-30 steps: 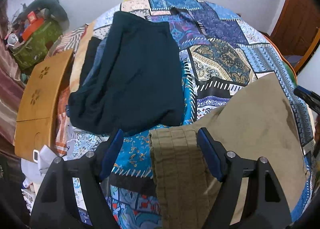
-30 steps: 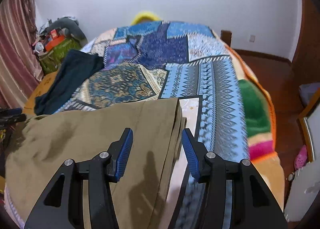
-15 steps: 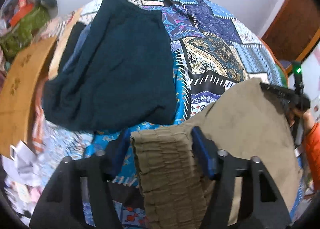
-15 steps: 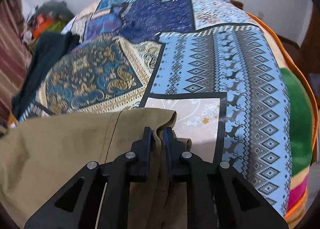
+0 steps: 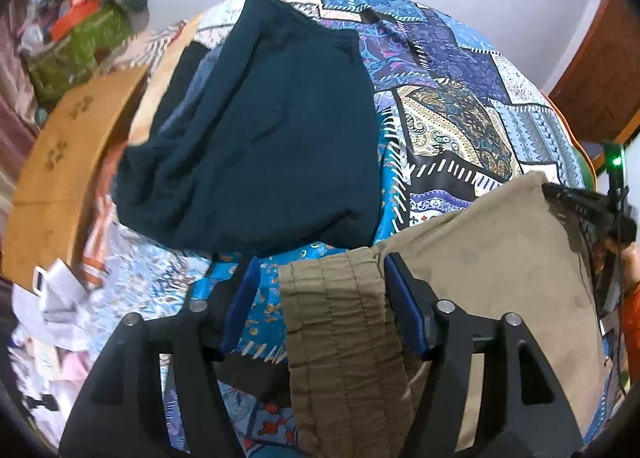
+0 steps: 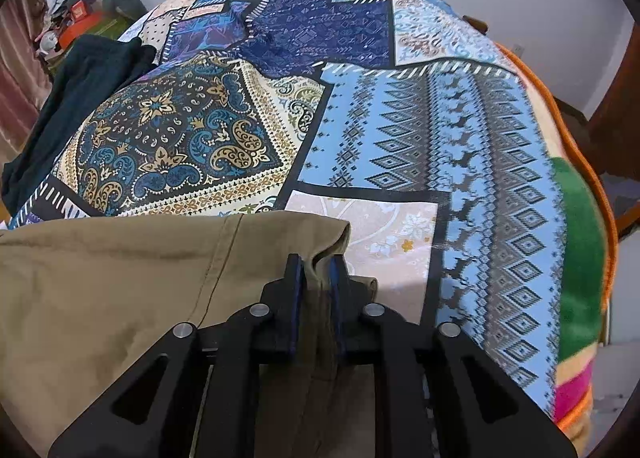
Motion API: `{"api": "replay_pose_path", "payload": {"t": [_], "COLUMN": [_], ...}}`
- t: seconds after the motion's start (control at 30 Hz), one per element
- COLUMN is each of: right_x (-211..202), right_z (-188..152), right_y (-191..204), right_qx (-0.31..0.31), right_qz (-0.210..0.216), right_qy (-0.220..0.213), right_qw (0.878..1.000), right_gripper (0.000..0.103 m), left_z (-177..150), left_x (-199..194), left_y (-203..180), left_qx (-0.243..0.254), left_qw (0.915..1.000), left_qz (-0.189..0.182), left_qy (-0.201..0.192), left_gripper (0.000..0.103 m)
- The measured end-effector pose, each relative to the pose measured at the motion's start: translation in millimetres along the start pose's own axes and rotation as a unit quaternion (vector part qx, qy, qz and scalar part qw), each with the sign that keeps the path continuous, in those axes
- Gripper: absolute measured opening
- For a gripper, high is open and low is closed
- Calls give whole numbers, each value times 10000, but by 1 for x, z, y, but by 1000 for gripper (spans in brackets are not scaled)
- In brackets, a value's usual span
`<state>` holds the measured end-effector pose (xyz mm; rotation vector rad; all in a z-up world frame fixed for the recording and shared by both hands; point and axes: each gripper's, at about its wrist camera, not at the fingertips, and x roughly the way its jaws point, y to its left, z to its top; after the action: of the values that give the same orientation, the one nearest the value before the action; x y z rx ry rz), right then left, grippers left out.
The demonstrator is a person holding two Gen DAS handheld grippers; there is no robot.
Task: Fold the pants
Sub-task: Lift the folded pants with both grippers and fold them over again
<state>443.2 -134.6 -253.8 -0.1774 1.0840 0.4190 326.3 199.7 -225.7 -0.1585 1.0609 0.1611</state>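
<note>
Pants [image 6: 100, 298] lie on bed [image 6: 400, 138]; right hand-held gripper [image 6: 316, 270] pinches hem corner; left hand-held gripper [image 5: 320, 290] spread, lately reopening slightly, waistband [image 5: 340, 318] between jaws

Between the jaws of the left gripper [image 5: 318, 290], the gathered waistband [image 5: 340, 338] of the khaki pants [image 5: 500, 266] is cut off by the lower edge. Whether its pads press the cloth cannot be told. Ahead and left of those jaws, the heap of bags [image 5: 76, 34] is blurred. Behind the right gripper [image 6: 316, 278], the pinched hem [image 6: 320, 254] is hidden by the fingers.
</note>
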Motion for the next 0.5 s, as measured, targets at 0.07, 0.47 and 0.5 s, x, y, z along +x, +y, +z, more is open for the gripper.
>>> {"api": "replay_pose_path", "payload": {"t": [0.07, 0.47, 0.5], "right_x": [-10, -108, -108], "right_z": [1, 5, 7], "right_y": [-1, 62, 71], "right_qx": [73, -310, -363], "right_qz": [-6, 1144, 1235], "right_qy": [-31, -911, -920], "right_qw": [10000, 9888, 9874], "right_gripper": [16, 48, 53], "left_z": [1, 12, 13], "left_x": [-7, -57, -56], "left_y": [-4, -44, -48], "left_qx": [156, 827, 859], "left_qw": [9998, 9958, 9955], "left_qz": [83, -227, -264], "left_qy": [-25, -335, -287], "left_gripper": [65, 87, 87]}}
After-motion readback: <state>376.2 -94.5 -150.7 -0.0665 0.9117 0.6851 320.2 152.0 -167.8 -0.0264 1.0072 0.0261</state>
